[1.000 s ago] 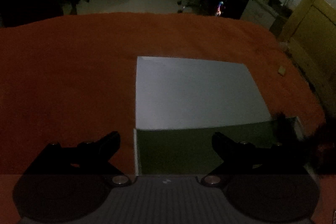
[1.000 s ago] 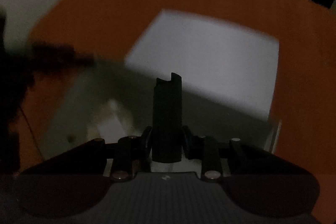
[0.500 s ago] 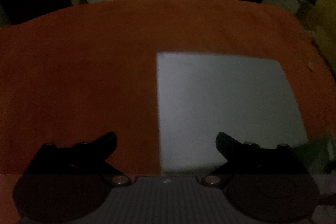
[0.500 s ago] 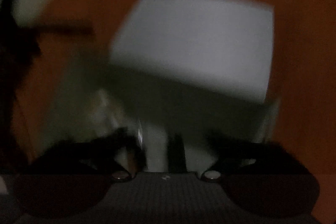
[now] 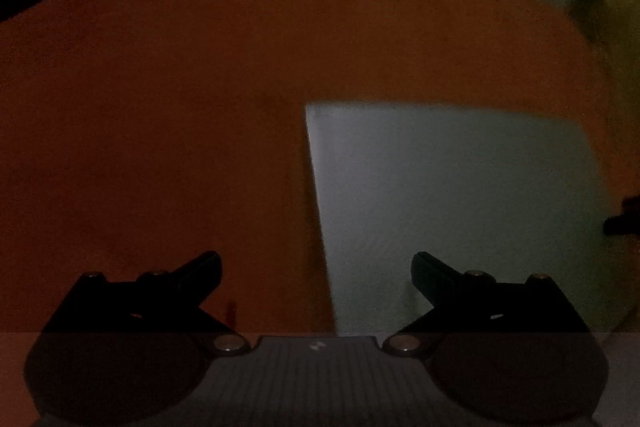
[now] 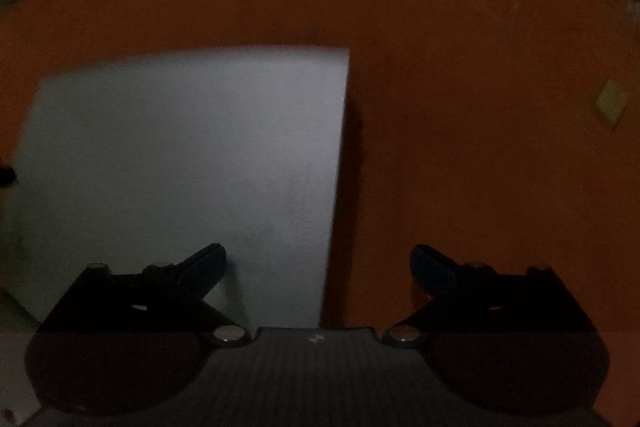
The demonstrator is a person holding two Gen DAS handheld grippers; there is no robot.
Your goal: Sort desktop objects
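I can't identify the small tan object (image 6: 611, 102) at my right view's right edge, nor the dark shape (image 5: 624, 217) cut off at my left view's right edge.

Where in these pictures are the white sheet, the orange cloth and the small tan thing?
white sheet (image 6: 192, 155), right wrist view, its middle
orange cloth (image 5: 200, 99), left wrist view, bare stretch
small tan thing (image 6: 611, 103), right wrist view, its middle
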